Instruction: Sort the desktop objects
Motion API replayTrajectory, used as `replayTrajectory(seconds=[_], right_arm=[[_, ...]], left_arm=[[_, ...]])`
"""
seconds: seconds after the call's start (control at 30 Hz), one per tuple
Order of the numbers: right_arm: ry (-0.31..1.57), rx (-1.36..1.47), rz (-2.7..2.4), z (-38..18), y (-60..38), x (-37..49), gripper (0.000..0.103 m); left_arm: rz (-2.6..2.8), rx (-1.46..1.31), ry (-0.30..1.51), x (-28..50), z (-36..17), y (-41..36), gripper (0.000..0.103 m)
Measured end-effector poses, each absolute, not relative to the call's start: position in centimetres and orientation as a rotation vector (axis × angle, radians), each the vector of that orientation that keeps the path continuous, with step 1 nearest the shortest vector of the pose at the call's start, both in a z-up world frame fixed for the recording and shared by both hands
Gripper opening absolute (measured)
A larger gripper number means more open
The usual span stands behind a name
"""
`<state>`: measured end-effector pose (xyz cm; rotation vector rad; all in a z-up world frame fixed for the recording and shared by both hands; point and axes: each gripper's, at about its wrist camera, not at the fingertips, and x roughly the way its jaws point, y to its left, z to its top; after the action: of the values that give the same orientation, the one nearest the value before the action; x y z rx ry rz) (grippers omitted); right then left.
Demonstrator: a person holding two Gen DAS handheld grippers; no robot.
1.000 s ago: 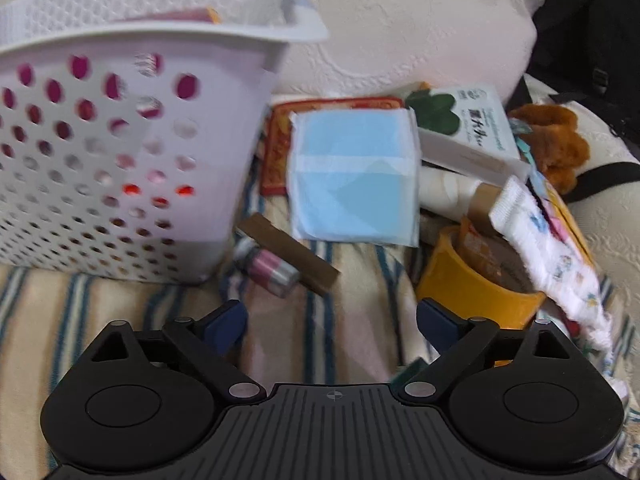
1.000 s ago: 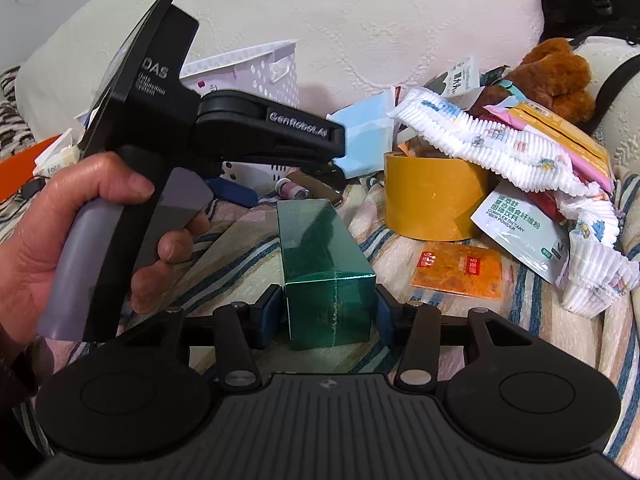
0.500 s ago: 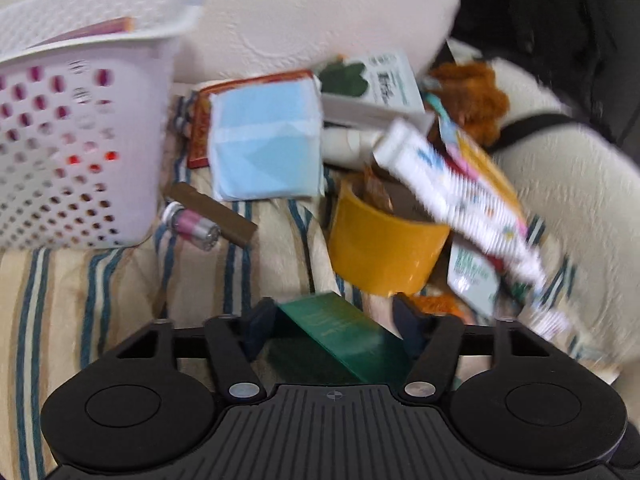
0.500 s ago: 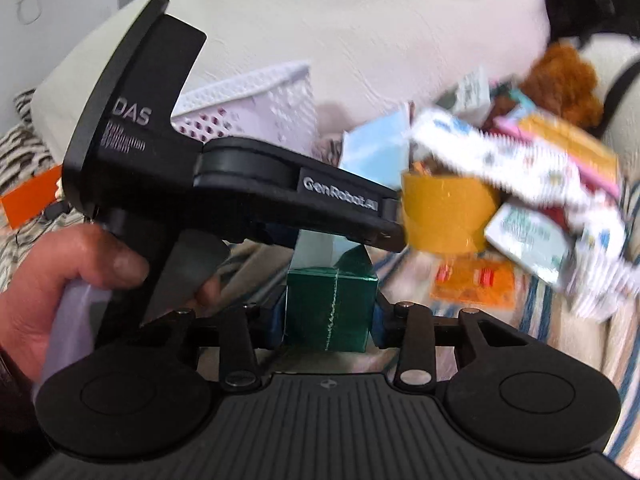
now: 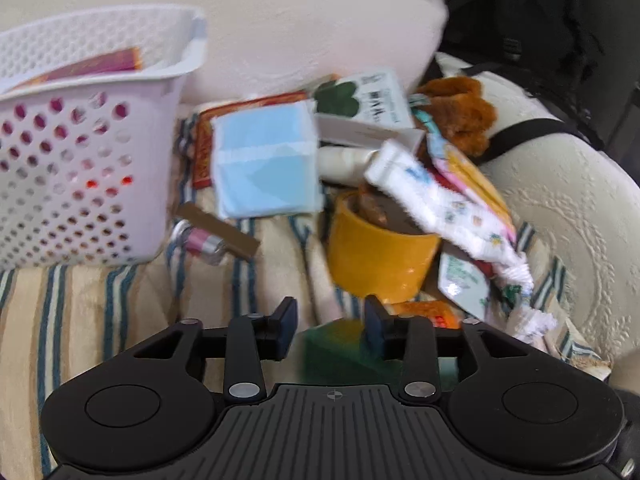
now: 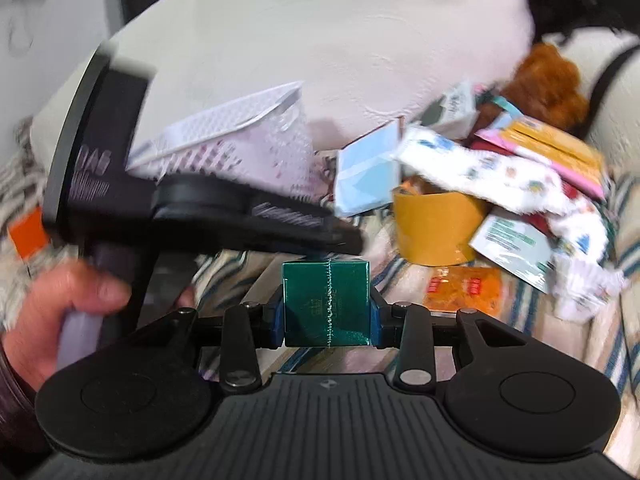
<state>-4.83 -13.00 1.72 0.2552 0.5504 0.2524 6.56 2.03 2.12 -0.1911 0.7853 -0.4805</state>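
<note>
Basket sits at the far left on the striped bed cover, and a second ago the left gripper had wide jaws near it; now they stand half spread, and whether they pinch the green box I cannot tell. Right view shows more; the right gripper has lifted that green box off the cover, pads tight on both sides, so it looks ready to go in the basket. Only this view shows the hand holding the left tool.
</note>
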Motion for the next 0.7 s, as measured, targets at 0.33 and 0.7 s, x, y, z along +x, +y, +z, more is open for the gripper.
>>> replayTrajectory(seconds=[0.33, 0.7], right_arm=[[0.446, 0.245, 0.109, 5.3, -14.5, -5.6, 0.056], [0.389, 0.129, 0.207, 7.9, -5.2, -2.4, 0.092]], left_arm=[[-0.320, -0.178, 0.722, 6.0, 3.6, 4.0, 0.064], [-0.043, -0.071, 0.604, 2.0, 7.8, 12.9, 0.092]])
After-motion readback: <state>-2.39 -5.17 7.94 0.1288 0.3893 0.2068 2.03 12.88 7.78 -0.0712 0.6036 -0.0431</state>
